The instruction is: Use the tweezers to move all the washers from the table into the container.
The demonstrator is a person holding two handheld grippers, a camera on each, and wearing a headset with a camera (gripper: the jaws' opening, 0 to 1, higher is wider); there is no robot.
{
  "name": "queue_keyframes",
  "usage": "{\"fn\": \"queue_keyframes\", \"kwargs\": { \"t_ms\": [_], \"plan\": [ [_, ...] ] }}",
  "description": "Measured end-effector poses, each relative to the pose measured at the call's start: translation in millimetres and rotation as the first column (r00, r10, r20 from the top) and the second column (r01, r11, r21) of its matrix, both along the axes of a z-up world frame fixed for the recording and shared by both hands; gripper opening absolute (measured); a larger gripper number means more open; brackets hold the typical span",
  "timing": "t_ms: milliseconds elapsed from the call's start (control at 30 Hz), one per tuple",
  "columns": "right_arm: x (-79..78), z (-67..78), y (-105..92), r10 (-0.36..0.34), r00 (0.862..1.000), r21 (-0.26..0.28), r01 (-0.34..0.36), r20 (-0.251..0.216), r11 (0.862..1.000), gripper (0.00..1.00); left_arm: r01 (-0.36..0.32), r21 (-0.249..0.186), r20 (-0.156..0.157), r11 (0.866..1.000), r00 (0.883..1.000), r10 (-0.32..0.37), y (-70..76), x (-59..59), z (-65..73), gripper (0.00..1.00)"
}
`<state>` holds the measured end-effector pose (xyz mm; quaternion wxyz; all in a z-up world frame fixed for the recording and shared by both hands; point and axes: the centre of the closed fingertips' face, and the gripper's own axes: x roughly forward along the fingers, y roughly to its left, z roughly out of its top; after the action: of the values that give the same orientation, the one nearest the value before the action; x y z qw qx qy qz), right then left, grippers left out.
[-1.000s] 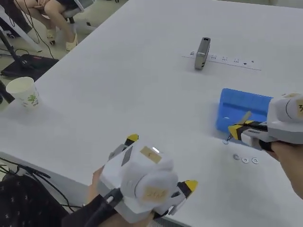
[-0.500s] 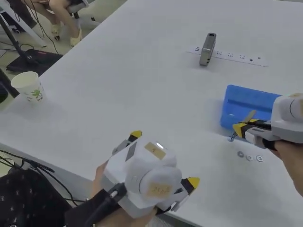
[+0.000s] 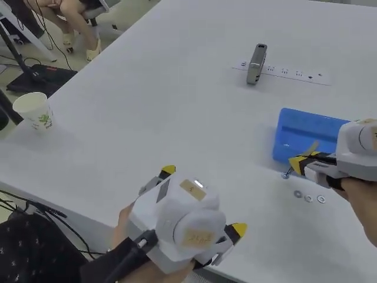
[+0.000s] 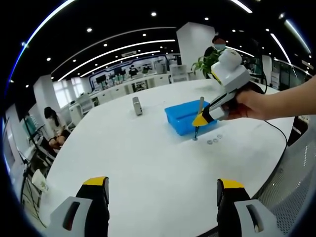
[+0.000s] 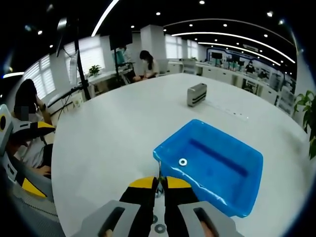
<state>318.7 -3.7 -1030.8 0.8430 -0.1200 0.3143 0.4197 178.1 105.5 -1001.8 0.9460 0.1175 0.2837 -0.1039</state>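
Observation:
My right gripper (image 3: 298, 161) is shut on metal tweezers (image 4: 198, 118). Their tip (image 3: 287, 174) points down at the white table, just off the near left corner of the blue container (image 3: 306, 127). Whether the tip holds anything is too small to tell. Three small washers (image 3: 308, 198) lie in a row on the table, right of the tip and below the gripper. In the right gripper view one washer (image 5: 183, 161) lies inside the container (image 5: 232, 187), beyond the gripper (image 5: 159, 182). My left gripper (image 3: 202, 200) hovers open and empty at the table's near edge.
A grey adapter (image 3: 255, 63) sits on a white power strip (image 3: 294, 75) at the far side. A paper cup (image 3: 35, 112) stands at the table's left edge. Cables and a stand base (image 3: 35, 73) lie on the floor to the left, where a seated person's legs show.
Only the head camera has shifted slightly. Both grippers, the tweezers and the washers keep their places.

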Motion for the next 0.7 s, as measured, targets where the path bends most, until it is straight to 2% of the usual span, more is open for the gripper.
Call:
{"fn": "queue_keyframes", "kwargs": {
  "t_ms": [233, 333, 700],
  "plan": [
    [-0.3, 3.9, 2.0, 0.02, 1.0, -0.024, -0.02, 0.01, 1.0, 0.02, -0.005, -0.003, 0.004, 1.0, 1.0, 0.005, 1.1, 0.9, 0.9, 0.92],
    [-1.0, 8.4, 2.8, 0.024, 1.0, -0.019, -0.024, 0.008, 1.0, 0.02, -0.013, -0.009, 0.012, 1.0, 1.0, 0.013, 2.3, 1.6, 2.4, 0.92],
    [-4.1, 25.2, 0.9, 0.025, 1.0, 0.0, -0.025, 0.018, 1.0, 0.02, -0.011, -0.002, 0.009, 1.0, 1.0, 0.011, 2.3, 0.8, 1.4, 0.92]
  ]
}}
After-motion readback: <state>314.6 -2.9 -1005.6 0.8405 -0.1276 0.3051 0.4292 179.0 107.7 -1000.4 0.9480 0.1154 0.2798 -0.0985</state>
